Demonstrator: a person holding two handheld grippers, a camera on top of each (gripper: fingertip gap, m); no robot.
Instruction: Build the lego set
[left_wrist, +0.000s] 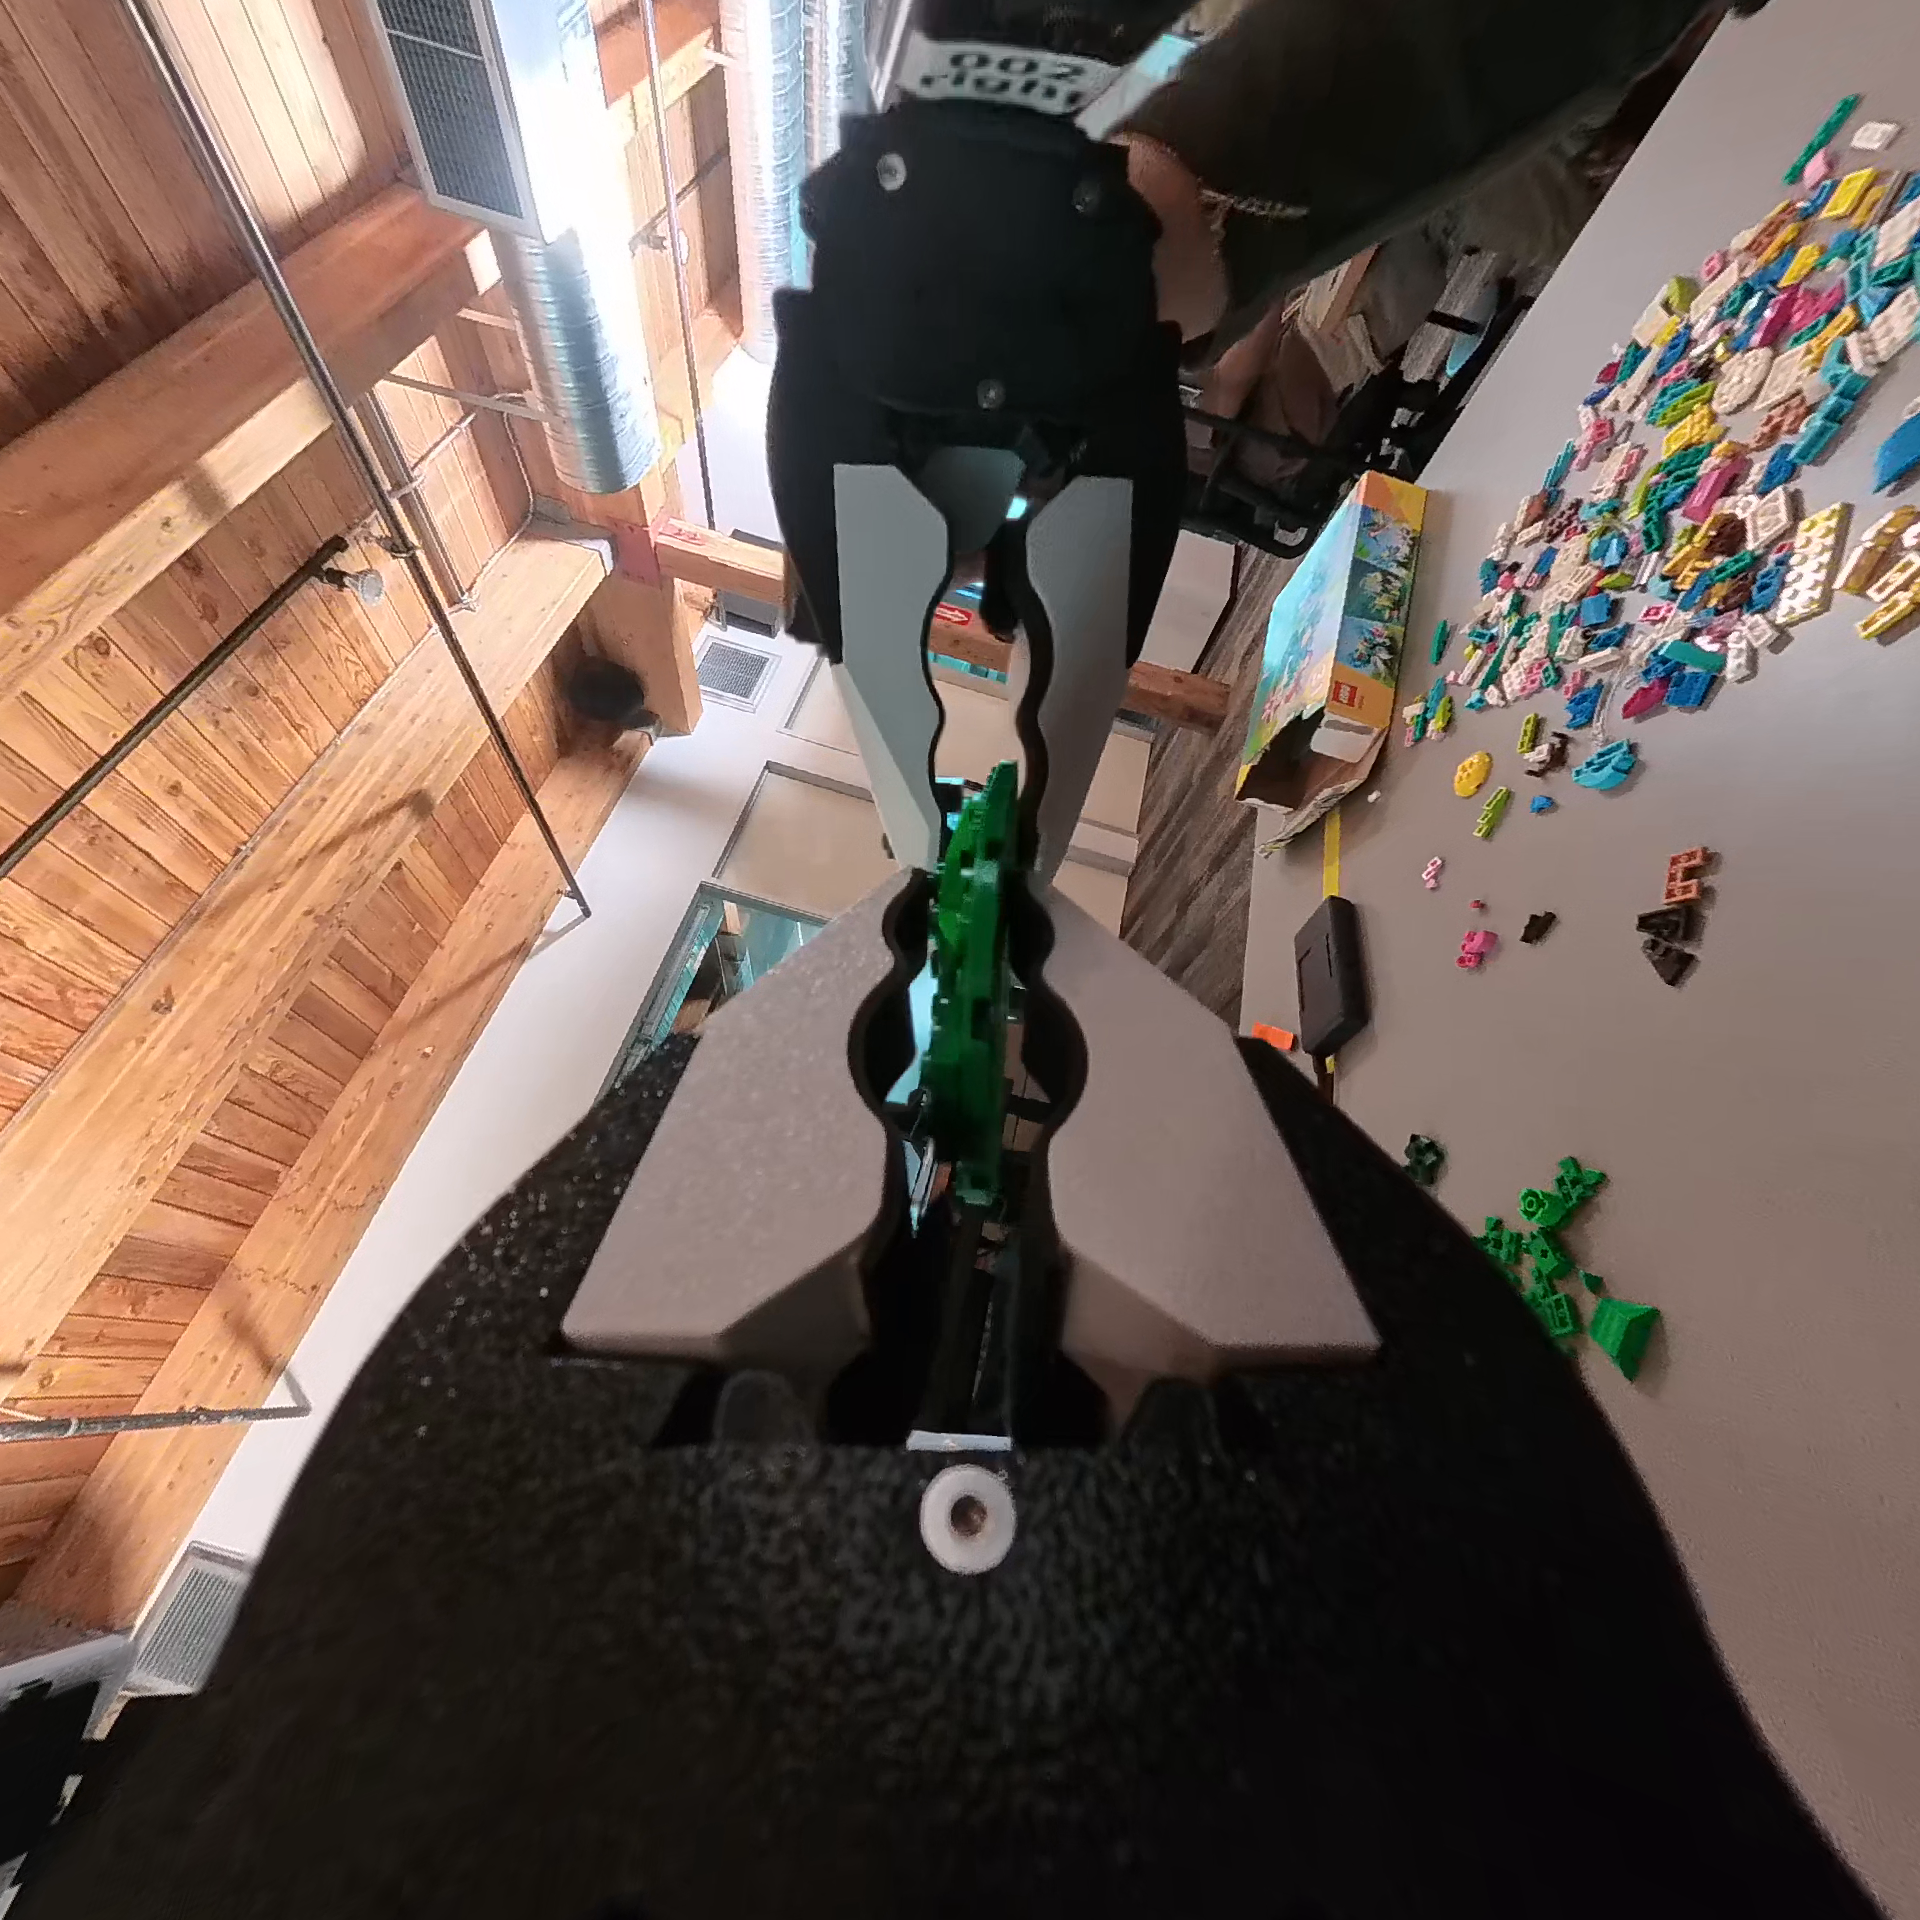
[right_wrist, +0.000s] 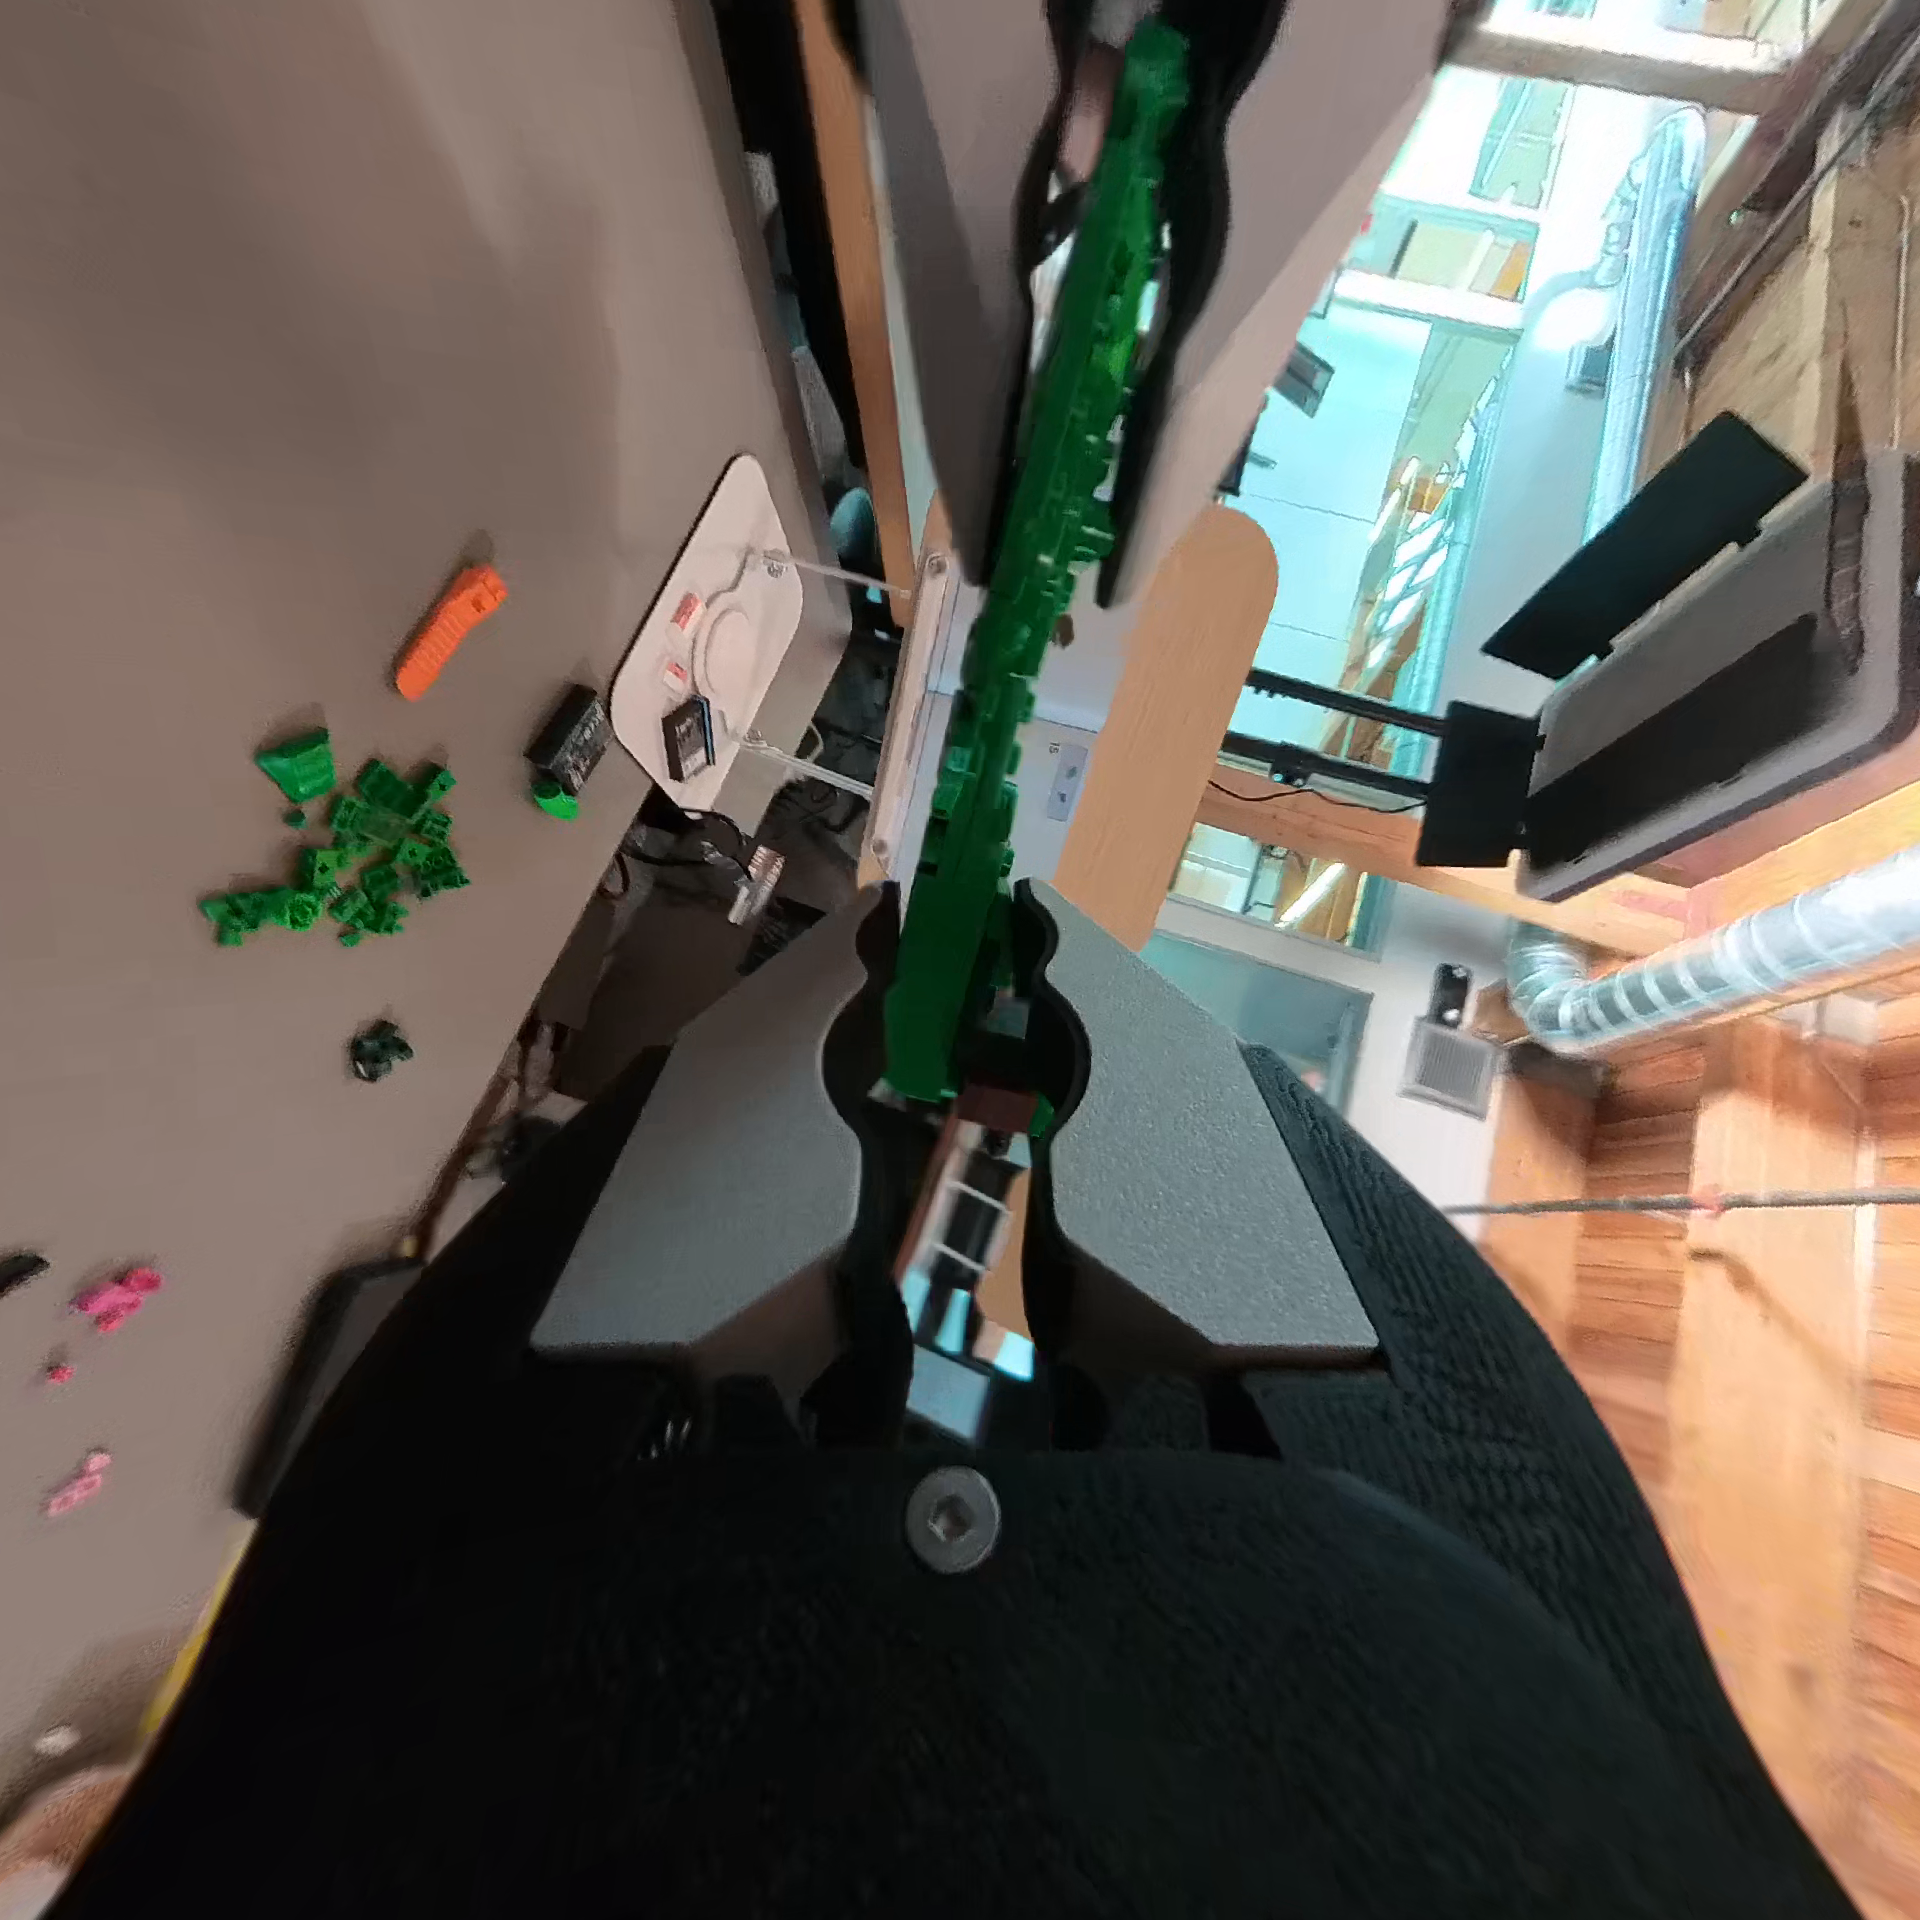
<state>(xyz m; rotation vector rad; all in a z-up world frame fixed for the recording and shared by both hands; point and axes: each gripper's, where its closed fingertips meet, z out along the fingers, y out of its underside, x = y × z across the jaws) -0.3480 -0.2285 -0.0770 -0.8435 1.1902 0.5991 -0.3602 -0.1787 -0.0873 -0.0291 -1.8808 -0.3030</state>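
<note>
My left gripper (left_wrist: 971, 904): a black, grainy-textured body carrying two pale grey wedge-shaped fingers (left_wrist: 769, 1122) whose inner edges are black and wavy — a white washer (left_wrist: 968, 1519) with a screw sits at the body's centre. My right gripper (right_wrist: 951, 904) has the same build, with a grey hex-socket screw (right_wrist: 952, 1519) instead. Seen from the left, its black housing shows small round screws and a white band with markings; my sleeve (left_wrist: 1455, 114) is dark.

Sunlit plank ceiling (left_wrist: 208, 582) on wooden beams; silver ducting (right_wrist: 1704, 966); grey tabletop (left_wrist: 1766, 1091); seemingly glass-walled rooms beyond.
</note>
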